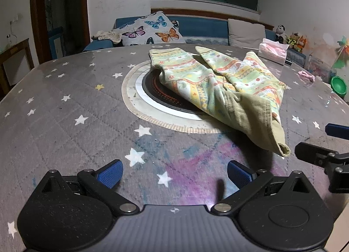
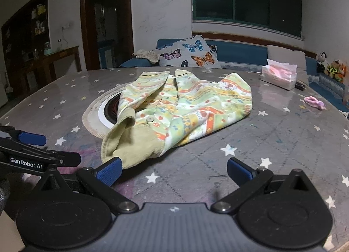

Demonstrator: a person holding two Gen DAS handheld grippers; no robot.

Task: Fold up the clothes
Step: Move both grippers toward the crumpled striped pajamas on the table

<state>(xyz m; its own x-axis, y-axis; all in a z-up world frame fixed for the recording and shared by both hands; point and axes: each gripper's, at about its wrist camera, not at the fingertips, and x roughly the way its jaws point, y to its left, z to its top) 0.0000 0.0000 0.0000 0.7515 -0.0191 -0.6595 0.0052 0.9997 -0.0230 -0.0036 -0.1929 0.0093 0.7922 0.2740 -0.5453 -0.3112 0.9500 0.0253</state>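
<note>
A small pair of patterned trousers (image 1: 218, 82) (image 2: 185, 108), green, yellow and orange with an olive waistband, lies crumpled on the star-print table (image 1: 65, 121). Its legs point to the far side. My left gripper (image 1: 174, 173) stands open low over the table, short of the waistband and to its left, with nothing between its fingers. My right gripper (image 2: 174, 171) is open too. Its left blue pad (image 2: 109, 171) sits right at the waistband's near edge; I cannot tell whether they touch. Each gripper shows at the edge of the other's view, the right gripper (image 1: 322, 140) and the left gripper (image 2: 52, 148).
The trousers partly cover a round inset cooktop (image 1: 152, 90) (image 2: 109, 110). A pink tissue box (image 2: 279, 74), a pink scrunchie (image 2: 314, 101) and a green bowl (image 1: 338, 85) sit at the far right. A blue sofa with a butterfly pillow (image 1: 152, 28) stands behind the table.
</note>
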